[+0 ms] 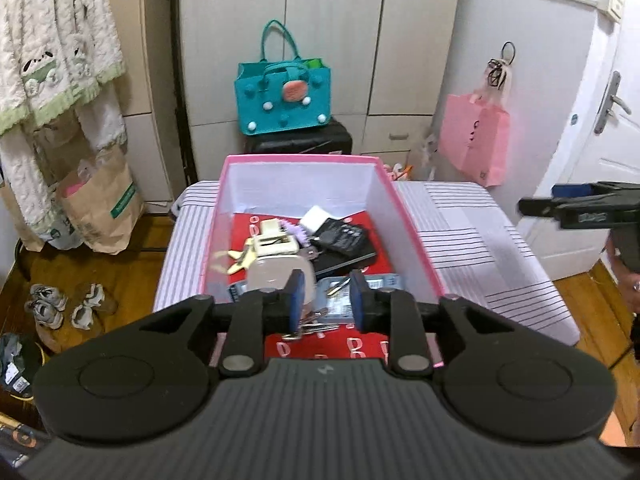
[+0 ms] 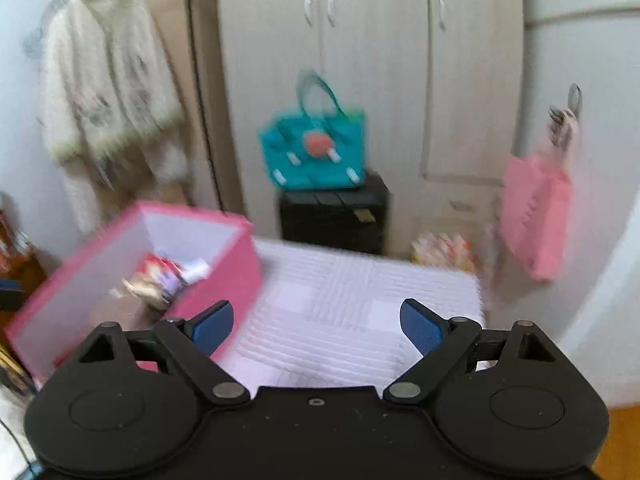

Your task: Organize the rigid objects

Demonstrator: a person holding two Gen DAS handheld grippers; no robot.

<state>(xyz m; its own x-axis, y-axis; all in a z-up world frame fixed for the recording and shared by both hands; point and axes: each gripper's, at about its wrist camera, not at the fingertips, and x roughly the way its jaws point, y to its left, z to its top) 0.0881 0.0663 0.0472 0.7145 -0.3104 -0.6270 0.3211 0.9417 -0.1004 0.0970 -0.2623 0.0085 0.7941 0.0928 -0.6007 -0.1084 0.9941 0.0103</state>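
Note:
A pink box (image 1: 412, 232) with white inner walls stands on a striped cloth-covered surface (image 1: 480, 248). Inside lie a cream device (image 1: 276, 264), a purple clip (image 1: 298, 234), black packets (image 1: 344, 240), a white block (image 1: 316, 216), keys (image 1: 308, 326) and a red sheet (image 1: 360, 346). My left gripper (image 1: 327, 300) hangs over the box's near end, its jaws narrowly open with nothing pressed between the blue pads. My right gripper (image 2: 318, 326) stands wide open and empty over the striped cloth (image 2: 340, 300), to the right of the pink box (image 2: 224, 276). Its tip shows as the right gripper (image 1: 560, 208) in the left wrist view.
Behind the surface a teal bag (image 1: 284, 96) sits on a black case (image 1: 300, 140) before a wardrobe. A pink bag (image 1: 474, 140) hangs at the right near a white door (image 1: 612, 120). Paper bags (image 1: 96, 208) and shoes (image 1: 60, 304) lie on the floor at left.

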